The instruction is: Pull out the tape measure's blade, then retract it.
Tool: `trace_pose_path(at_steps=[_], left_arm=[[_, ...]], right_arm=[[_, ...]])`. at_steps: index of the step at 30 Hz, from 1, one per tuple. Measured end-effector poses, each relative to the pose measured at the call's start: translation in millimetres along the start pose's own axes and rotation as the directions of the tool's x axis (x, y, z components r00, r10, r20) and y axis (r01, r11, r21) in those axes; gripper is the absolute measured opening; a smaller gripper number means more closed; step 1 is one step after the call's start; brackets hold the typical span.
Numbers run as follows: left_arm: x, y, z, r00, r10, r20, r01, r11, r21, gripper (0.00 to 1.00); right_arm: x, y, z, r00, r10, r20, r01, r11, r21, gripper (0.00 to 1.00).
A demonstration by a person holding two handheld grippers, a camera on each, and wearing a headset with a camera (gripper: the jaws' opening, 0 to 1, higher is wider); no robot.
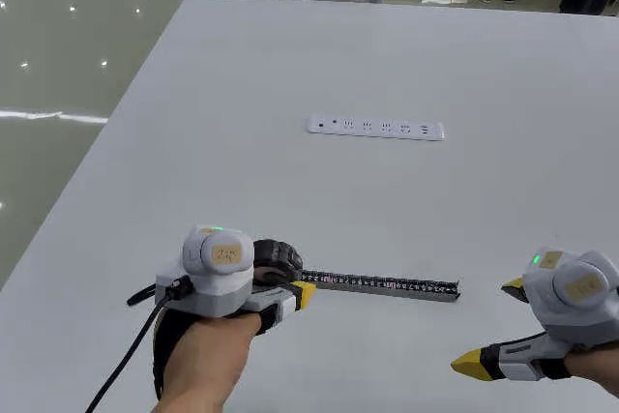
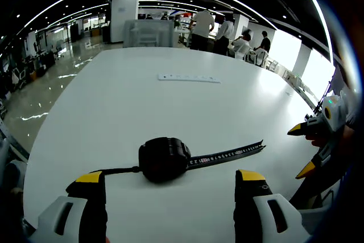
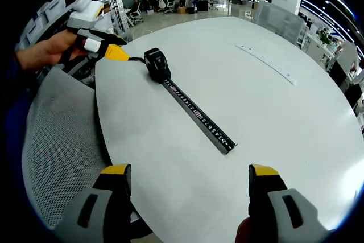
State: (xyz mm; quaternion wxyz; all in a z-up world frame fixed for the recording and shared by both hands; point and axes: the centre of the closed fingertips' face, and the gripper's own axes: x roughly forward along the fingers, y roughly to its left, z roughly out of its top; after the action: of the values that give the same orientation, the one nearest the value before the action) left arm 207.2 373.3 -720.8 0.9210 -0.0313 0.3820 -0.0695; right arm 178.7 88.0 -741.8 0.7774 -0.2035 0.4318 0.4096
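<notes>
The tape (image 2: 165, 159) lies on the white desk (image 1: 290, 74), its black case near the front edge and its blade (image 1: 382, 284) drawn out flat toward the right. The left tongs (image 2: 170, 177) stand apart, the case just ahead of their tips, unclamped. The right tongs (image 3: 189, 169) are apart too, near the blade's end without touching it. A power strip (image 1: 376, 129) lies farther back.

The left gripper (image 2: 169, 177) and right gripper (image 1: 491, 326) are pale grey with yellow-tipped black jaws; the left trails a black cable (image 1: 125, 355).
</notes>
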Motion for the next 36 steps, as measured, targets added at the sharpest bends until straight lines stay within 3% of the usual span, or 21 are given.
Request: trace_pose_path(at_steps=[4,10,19,22,29,33,36], left_arm=[[6.8,3.2,2.6,0.9999,0.012,0.002,-0.012,1.0,-0.007,0.89],[17.5,9.2,6.7,0.9996,0.029,0.004,-0.029,0.999,-0.032,0.87],[32.8,10.2,4.4,0.9991,0.041,-0.013,-0.042,0.998,-0.051,0.85],[39.4,11.1,2.2,0.9988,0.042,-0.024,-0.043,0.997,-0.063,0.85],[53.2,14.8,-1.9,0.9974,0.054,-0.049,-0.058,0.995,-0.083,0.84],[60.1,15.6,1.1,0.9972,0.057,-0.047,-0.061,0.994,-0.09,0.83],[66.9,16.4,-0.6,0.9967,0.058,-0.056,-0.063,0.994,-0.092,0.83]], right_arm=[[7.0,-8.8,3.7,0.9999,0.014,0.009,-0.014,1.0,0.002,0.81],[20.1,-19.4,6.7,0.9993,0.038,-0.005,-0.038,0.996,-0.078,0.73],[42.3,-37.4,1.4,0.9964,0.056,-0.064,-0.066,0.984,-0.166,0.71],[44.7,-39.6,-1.2,0.9936,0.067,-0.091,-0.086,0.969,-0.231,0.69],[58.0,-47.7,-2.9,0.9885,0.092,-0.12,-0.123,0.951,-0.285,0.64],[68.8,-53.4,-5.4,0.9847,0.109,-0.136,-0.15,0.927,-0.344,0.59],[72.5,-53.7,-4.2,0.9829,0.126,-0.134,-0.167,0.919,-0.356,0.56]])
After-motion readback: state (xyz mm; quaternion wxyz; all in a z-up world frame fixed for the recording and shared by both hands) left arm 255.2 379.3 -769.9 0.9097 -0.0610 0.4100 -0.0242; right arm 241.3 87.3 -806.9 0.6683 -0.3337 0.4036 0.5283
